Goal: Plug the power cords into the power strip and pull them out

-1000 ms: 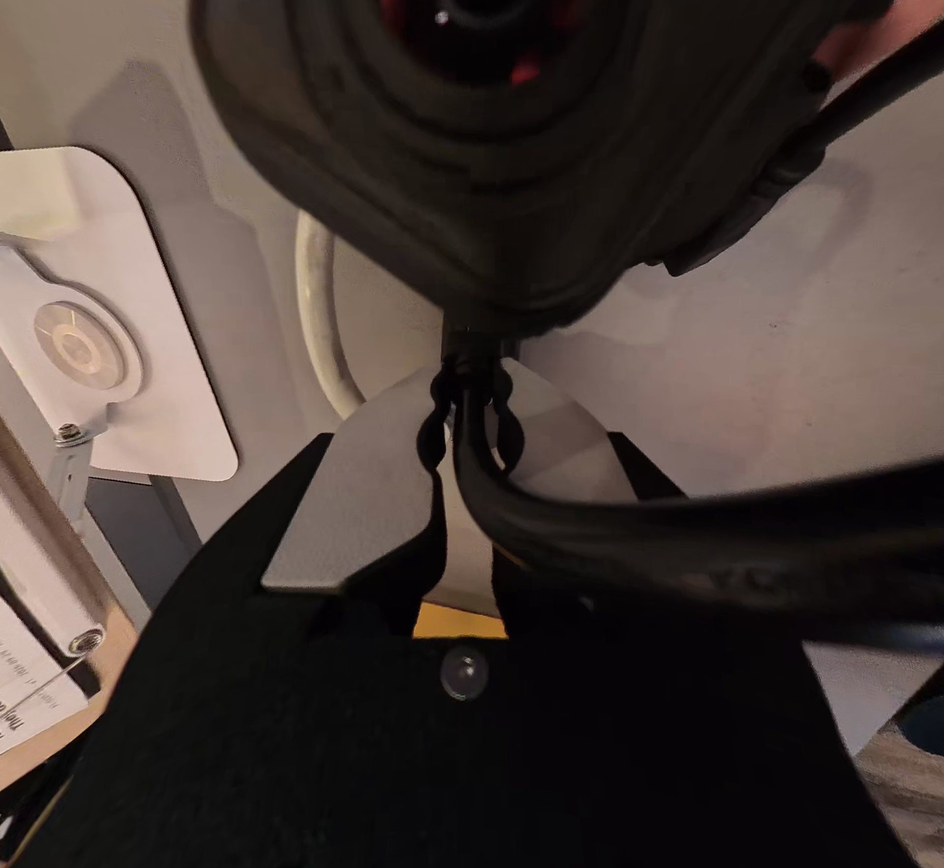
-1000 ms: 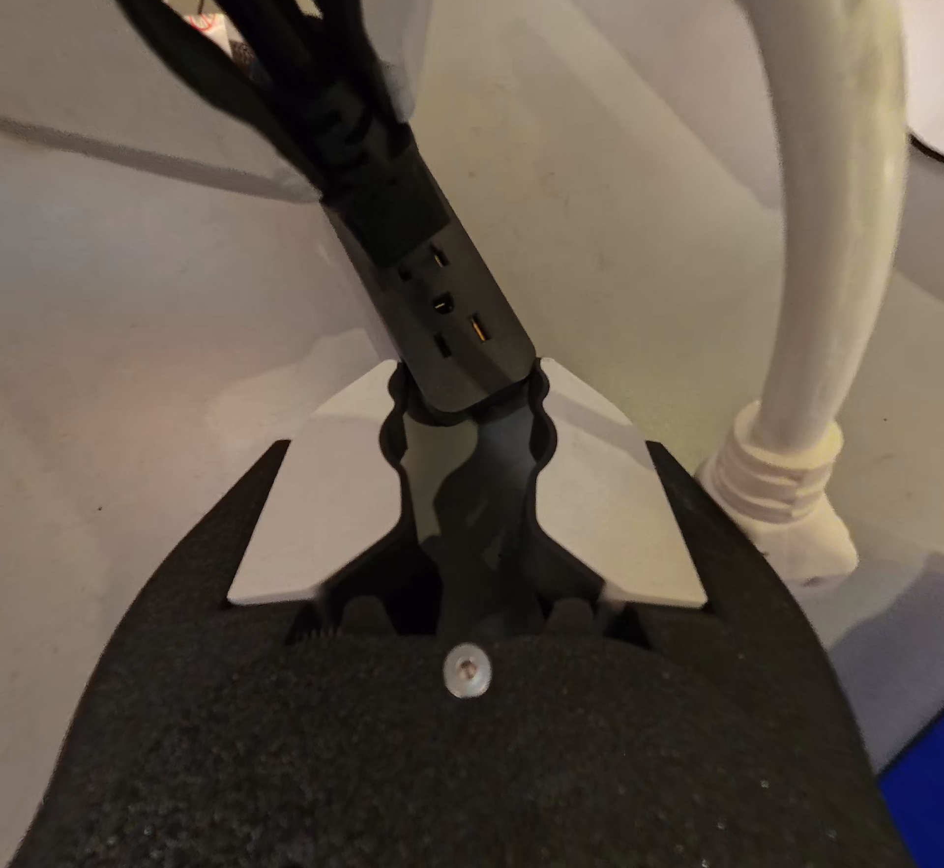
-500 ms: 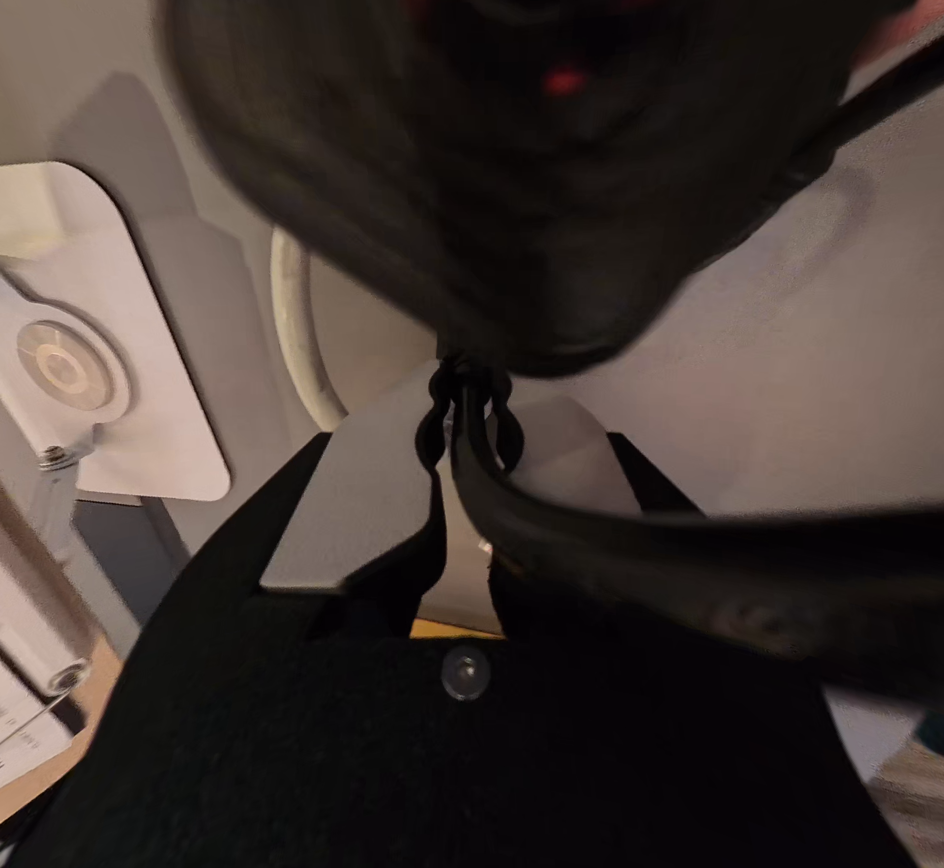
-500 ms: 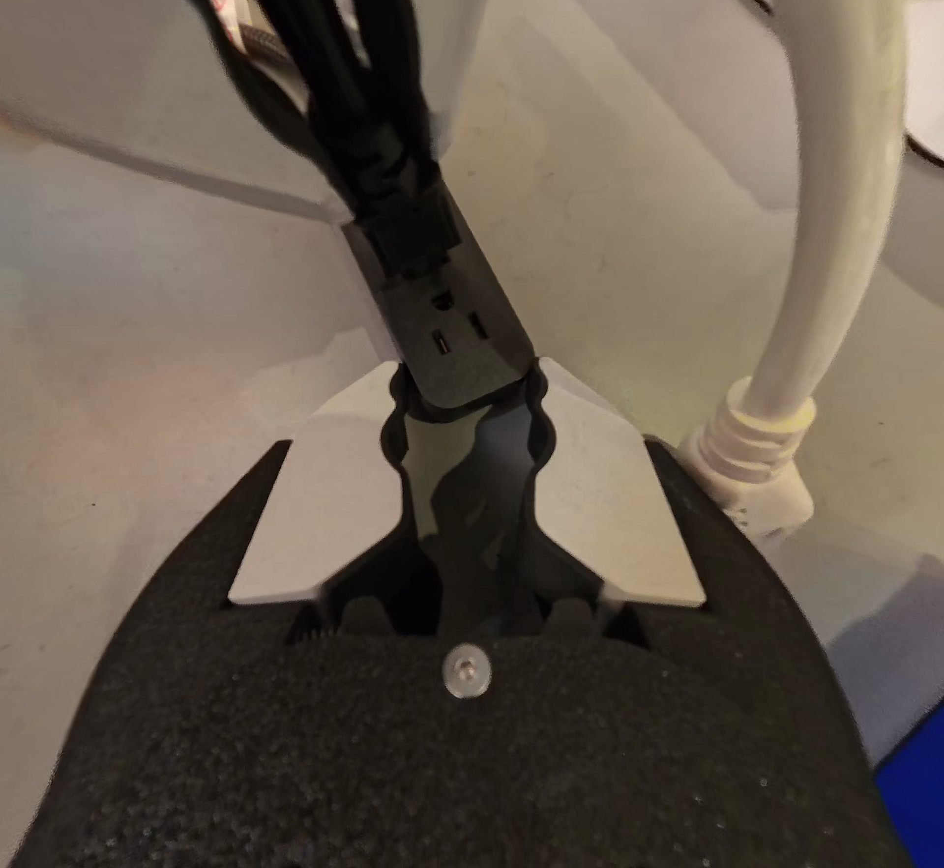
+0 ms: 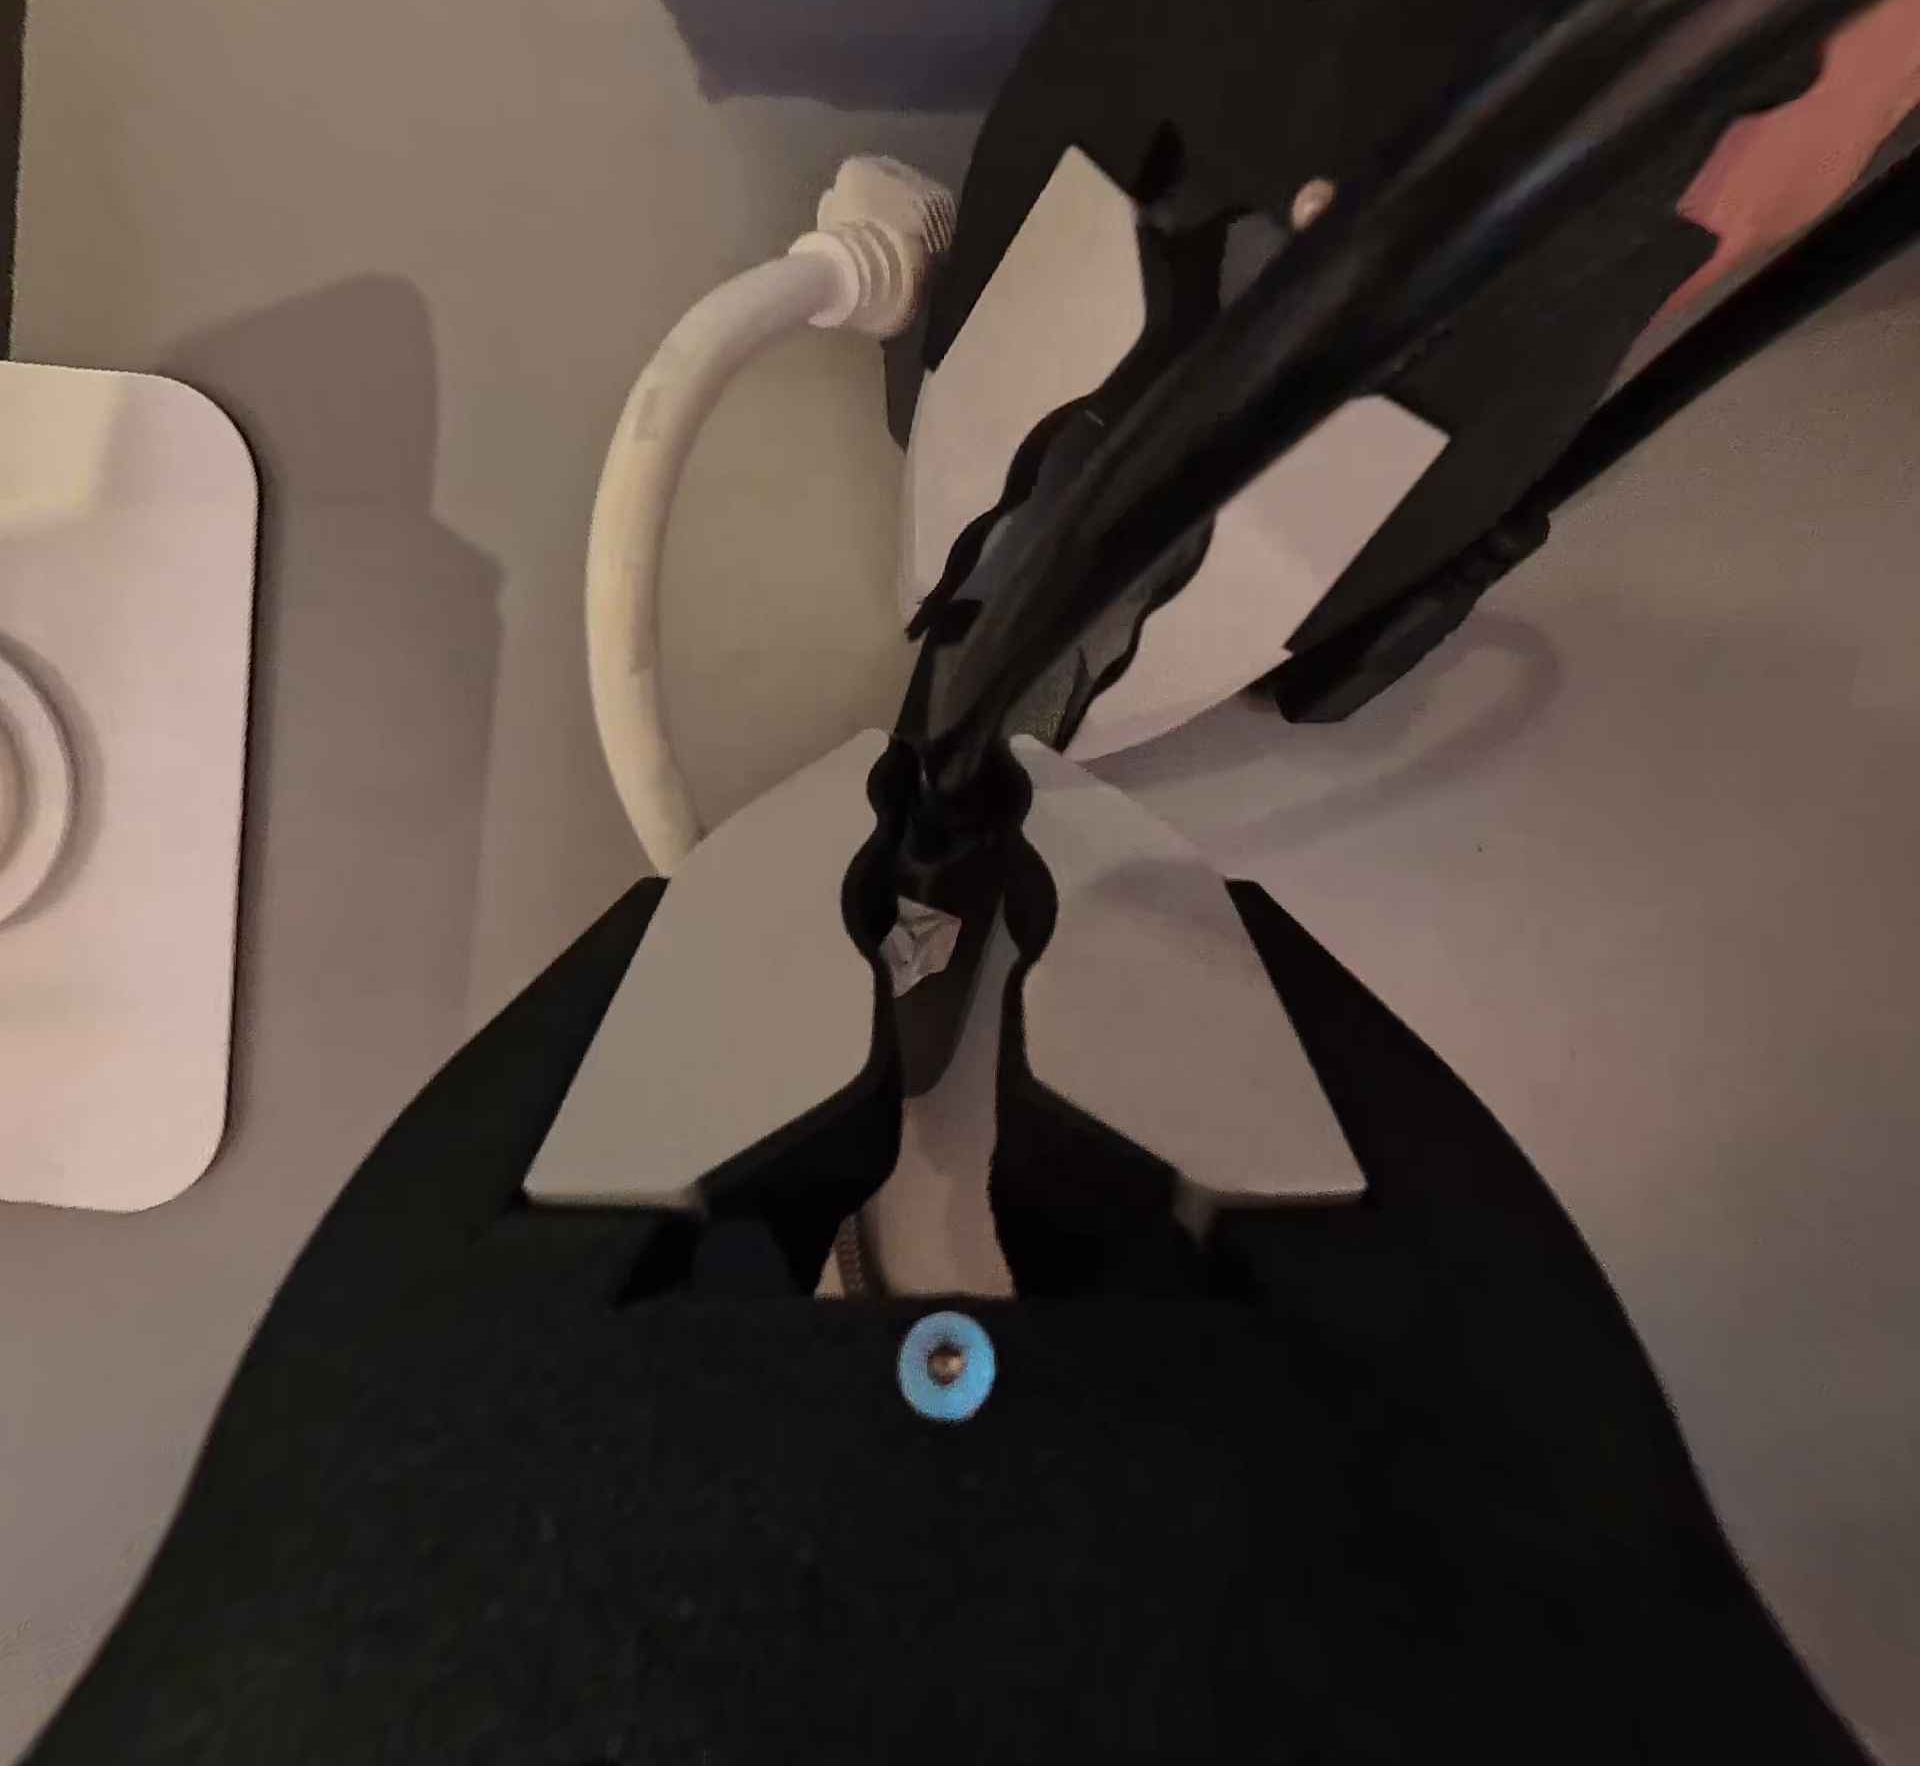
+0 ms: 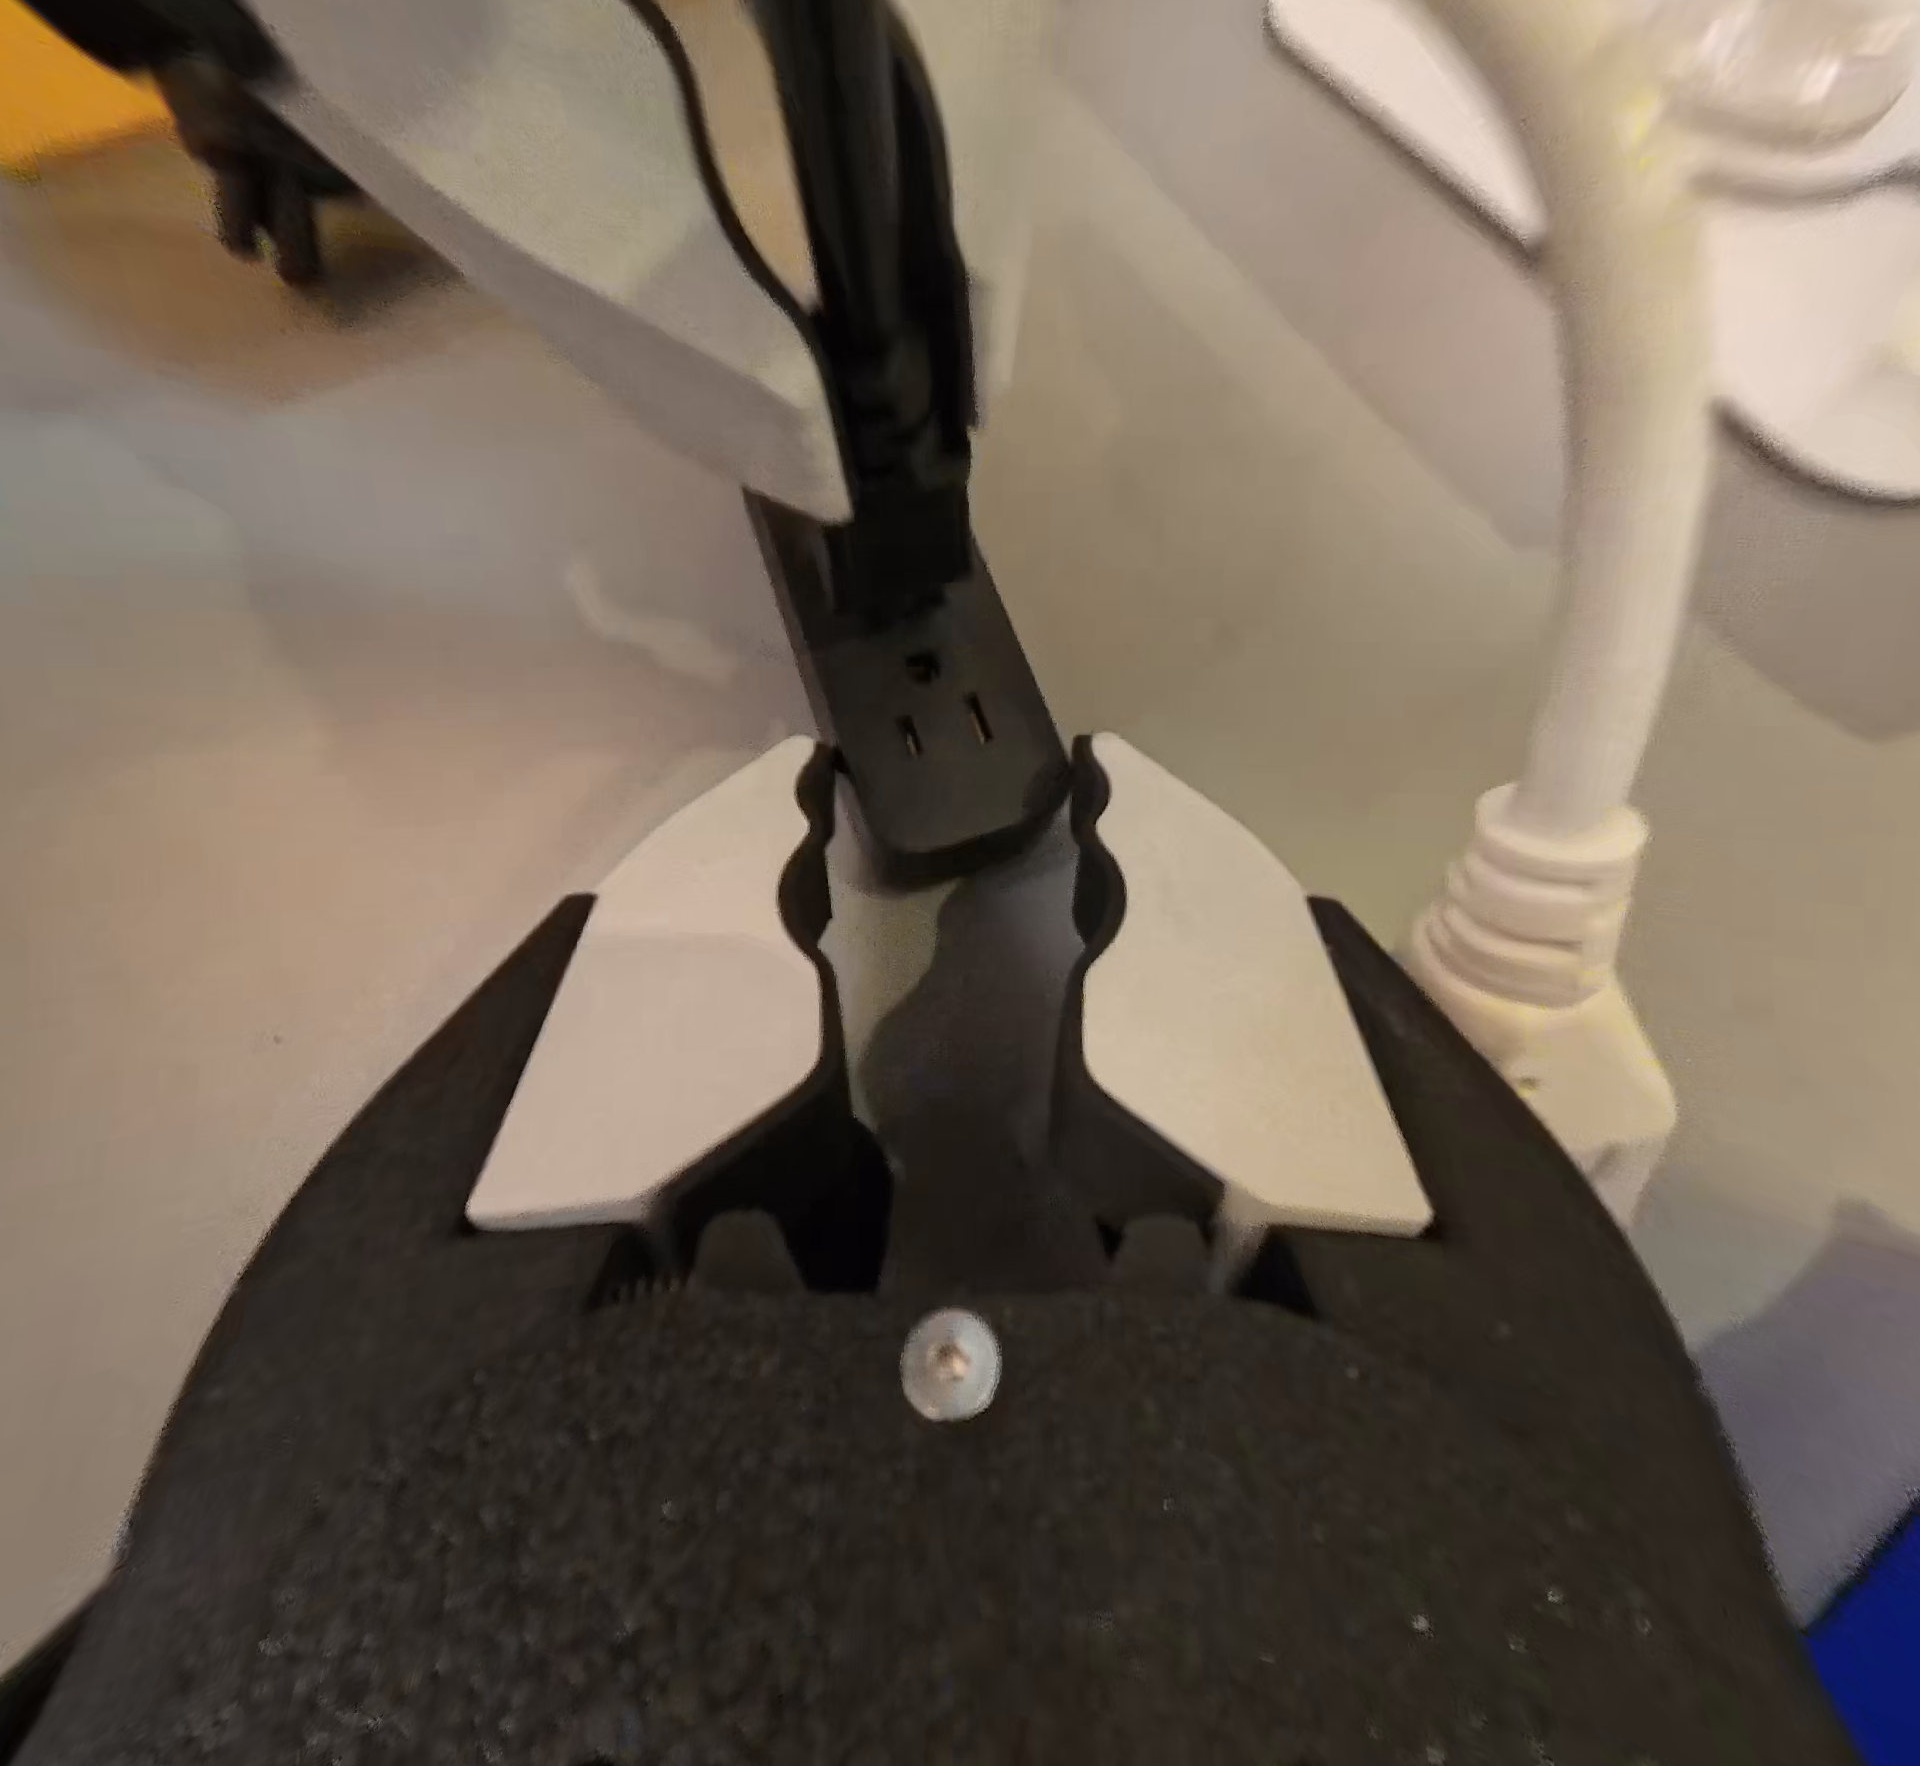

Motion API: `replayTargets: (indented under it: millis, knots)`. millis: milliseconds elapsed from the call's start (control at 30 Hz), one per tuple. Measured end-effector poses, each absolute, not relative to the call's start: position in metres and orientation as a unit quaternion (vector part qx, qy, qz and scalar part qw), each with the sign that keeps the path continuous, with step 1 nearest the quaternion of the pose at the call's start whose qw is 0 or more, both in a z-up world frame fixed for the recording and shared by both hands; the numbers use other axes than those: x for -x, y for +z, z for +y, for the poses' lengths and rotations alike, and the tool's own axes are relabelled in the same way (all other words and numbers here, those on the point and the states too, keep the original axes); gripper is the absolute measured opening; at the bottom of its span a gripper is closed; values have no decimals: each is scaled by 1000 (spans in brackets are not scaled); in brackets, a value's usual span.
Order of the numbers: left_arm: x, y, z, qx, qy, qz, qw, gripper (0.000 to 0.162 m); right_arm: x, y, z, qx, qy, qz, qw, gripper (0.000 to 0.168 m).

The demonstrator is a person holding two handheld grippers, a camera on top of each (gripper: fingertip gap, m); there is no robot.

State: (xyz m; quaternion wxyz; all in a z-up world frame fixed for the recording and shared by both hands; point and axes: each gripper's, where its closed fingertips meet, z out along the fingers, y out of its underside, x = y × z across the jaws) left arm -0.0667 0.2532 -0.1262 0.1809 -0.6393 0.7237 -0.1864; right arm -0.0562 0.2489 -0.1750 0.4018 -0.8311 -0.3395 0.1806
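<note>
Since a second ago both views have swung: my left hand-held gripper (image 5: 951, 807) now looks down the length of the black cord (image 5: 1195, 428) toward my right hand-held gripper (image 5: 1049, 667), where before the other camera body filled the view, and in the right view the power strip (image 6: 951, 729) shows only one free socket face instead of two.

Left jaws are pressed together, pinching the cord's plug end right at their tips. Right hand-held gripper (image 6: 951, 786) is clamped on the near end of the power strip, which is tilted up off the pale counter (image 6: 312, 781) with black cords rising from its far sockets.

I judge the strip light but stiff, a smooth plastic bar that could twist between narrow tips, so holding it across its short end is sound. The cord is rubbery and springy; it would bend if held far back, so the hard moulded plug body is the place to grip.

A white cable (image 6: 1621, 573) lies beside, untouched.
</note>
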Motion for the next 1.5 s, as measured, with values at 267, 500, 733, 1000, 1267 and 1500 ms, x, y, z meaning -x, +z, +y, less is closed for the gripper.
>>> replayTargets:
  millis: [267, 500, 733, 1000, 1267, 1500]
  knots:
    - [67, -123, 250, 626, -236, 714, 209, 17, 82, -137, 260, 755, 206, -353, 513, 34]
    - [94, -106, 246, 626, -301, 681, 232, 40, 84, -136, 263, 749, 209, -361, 516, 21]
    - [114, -84, 256, 640, -322, 648, 256, 46, 99, -127, 260, 733, 231, -377, 518, 39]
    - [147, -170, 300, 692, -126, 703, 108, 79, 100, -117, 271, 730, 230, -351, 539, 22]
    - [124, -190, 263, 701, -123, 694, 108, 45, 95, -115, 269, 735, 247, -346, 528, 18]
    - [110, -189, 234, 723, -183, 640, 186, 45, 97, -114, 245, 732, 245, -398, 496, 15]
